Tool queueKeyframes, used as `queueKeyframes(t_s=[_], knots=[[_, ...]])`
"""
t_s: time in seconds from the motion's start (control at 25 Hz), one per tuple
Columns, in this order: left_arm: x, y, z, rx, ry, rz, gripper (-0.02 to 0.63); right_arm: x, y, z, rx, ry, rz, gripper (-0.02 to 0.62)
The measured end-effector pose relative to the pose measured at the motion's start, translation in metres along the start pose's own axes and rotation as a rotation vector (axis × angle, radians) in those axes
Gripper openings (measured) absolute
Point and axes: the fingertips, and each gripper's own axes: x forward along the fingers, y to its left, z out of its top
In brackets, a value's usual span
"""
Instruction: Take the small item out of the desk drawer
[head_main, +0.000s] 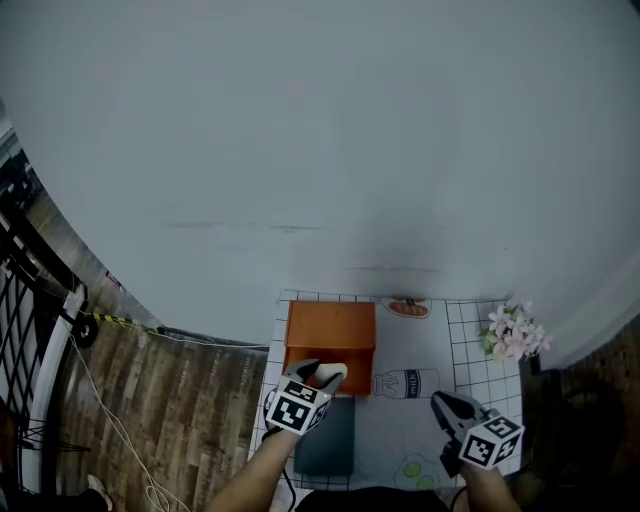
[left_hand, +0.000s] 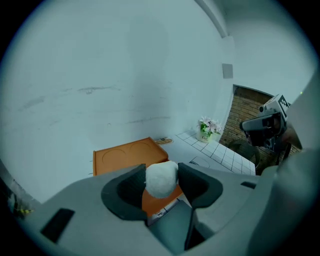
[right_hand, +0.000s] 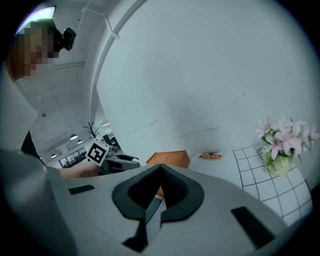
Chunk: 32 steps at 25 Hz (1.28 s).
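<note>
My left gripper (left_hand: 161, 171) is shut on a small white ball (left_hand: 161, 181), held above the front edge of an orange desk drawer unit (left_hand: 125, 154). In the head view the left gripper (head_main: 325, 376) holds the ball (head_main: 336, 373) just in front of the orange unit (head_main: 330, 330), over the pulled-out dark drawer (head_main: 327, 440). My right gripper (head_main: 441, 403) hovers at the right over the checked cloth. Its jaws (right_hand: 160, 168) meet at the tips with nothing between them, and the orange unit (right_hand: 170, 158) lies beyond.
A small pot of pink flowers (head_main: 515, 332) stands at the table's right edge, near the wall. The white grid-pattern cloth (head_main: 470, 330) has printed food pictures. Wooden floor with a cable (head_main: 150, 400) lies left of the table. A pale wall rises behind.
</note>
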Motion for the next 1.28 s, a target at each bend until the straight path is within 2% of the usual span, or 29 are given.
queueKeyframes(t_s=[0.16, 0.36, 0.48, 0.64, 0.8, 1.0, 1.16, 1.28], knots=[[-0.029, -0.007, 0.007, 0.007, -0.067, 0.018, 0.210, -0.011, 0.010, 0.006, -0.022, -0.026, -0.015, 0.003], [-0.064, -0.022, 0.009, -0.069, -0.132, 0.020, 0.210, -0.021, 0.024, 0.012, -0.046, -0.049, 0.016, 0.003], [-0.083, -0.038, 0.012, -0.079, -0.161, 0.035, 0.210, -0.033, 0.033, 0.010, -0.069, -0.051, 0.045, 0.003], [-0.101, -0.065, 0.016, -0.091, -0.193, 0.078, 0.210, -0.062, 0.046, 0.010, -0.145, -0.050, 0.085, 0.003], [-0.118, -0.093, 0.018, -0.106, -0.222, 0.143, 0.210, -0.102, 0.045, 0.008, -0.173, -0.080, 0.115, 0.003], [-0.136, -0.138, 0.022, -0.106, -0.248, 0.178, 0.210, -0.156, 0.027, 0.012, -0.218, -0.165, 0.069, 0.003], [-0.159, -0.156, 0.020, -0.092, -0.266, 0.214, 0.210, -0.179, 0.034, 0.015, -0.244, -0.191, 0.096, 0.003], [-0.174, -0.157, 0.023, -0.078, -0.295, 0.235, 0.210, -0.183, 0.037, 0.021, -0.203, -0.203, 0.110, 0.003]])
